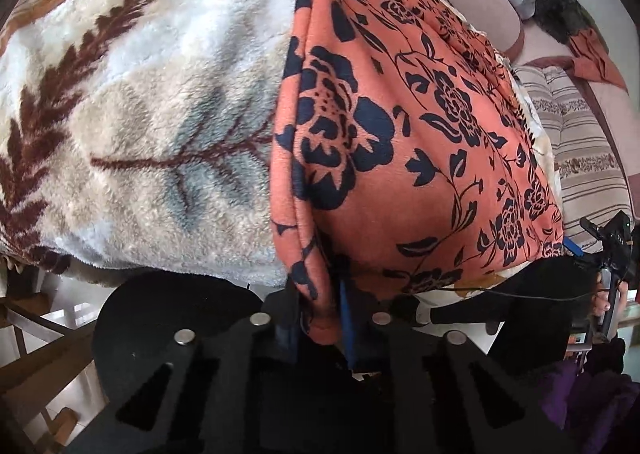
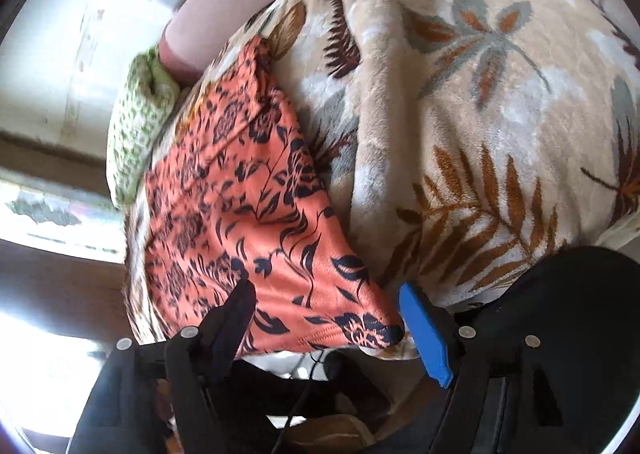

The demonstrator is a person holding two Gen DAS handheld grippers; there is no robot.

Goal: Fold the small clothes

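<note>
**Holding the fold edge, freeing the corner**

The orange floral garment [image 1: 420, 126] lies on the leaf-pattern blanket [image 1: 140, 94]. The left gripper [image 1: 318, 318] pinches its folded edge; the right gripper [image 2: 326, 306] stands open around the near corner. The person should probably keep the edge taut and lay it flat on the blanket.

— How does the left gripper [image 1: 318, 318] stand?
— Its two fingers are drawn close together, pinching a fold of cloth between them; one finger carries a blue pad, the other looks dark; its black body fills the bottom of the left wrist view.
— And the right gripper [image 2: 326, 304]?
— Its fingers [image 2: 424, 330] are spread wide apart, a blue one on the right and a dark one on the left; nothing is pinched between them; cloth lies in the gap.
— Is a hand visible anywhere?
— At the far right edge of the left wrist view, the right hand [image 1: 606, 296] is wrapped around its gripper's handle.
</note>
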